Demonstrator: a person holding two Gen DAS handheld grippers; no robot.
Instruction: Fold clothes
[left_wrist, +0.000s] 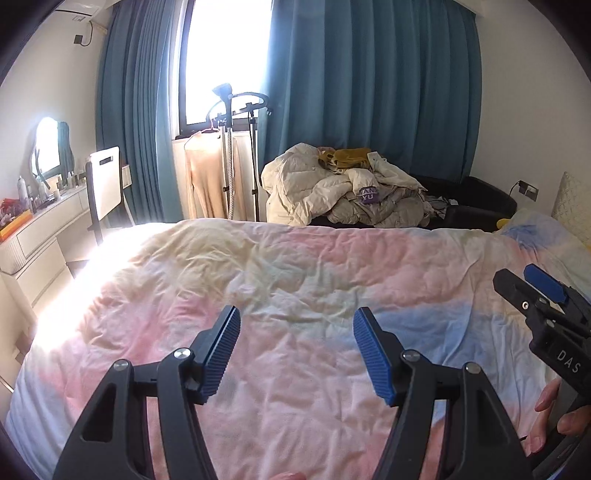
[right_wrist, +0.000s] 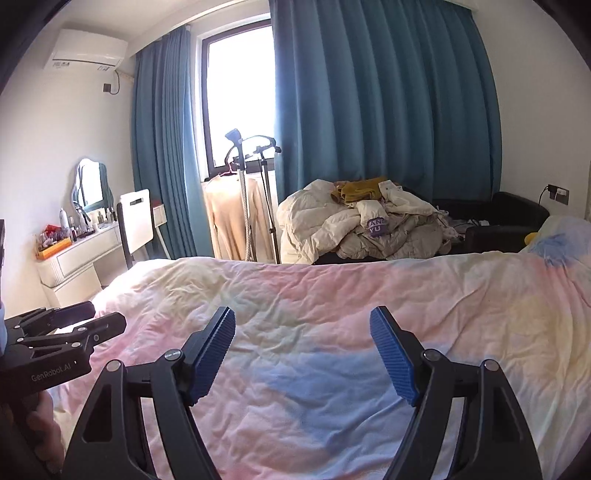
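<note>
your left gripper (left_wrist: 295, 350) and right gripper (right_wrist: 303, 354) both hang wide and empty over the pastel duvet (left_wrist: 295, 266). the clothes pile (left_wrist: 343, 188) sits far beyond the bed; snatch blindly and you may drag several garments together.

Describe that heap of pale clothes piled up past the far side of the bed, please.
The heap of pale clothes is a loose, crumpled mound of cream and off-white puffy quilted garments, unfolded. A mustard-yellow garment lies on top, and a purple patch with white letters shows at its front. It rests on a black sofa, before the teal curtain, beyond the far edge of the pastel bedcover. Neither gripper touches it.
</note>
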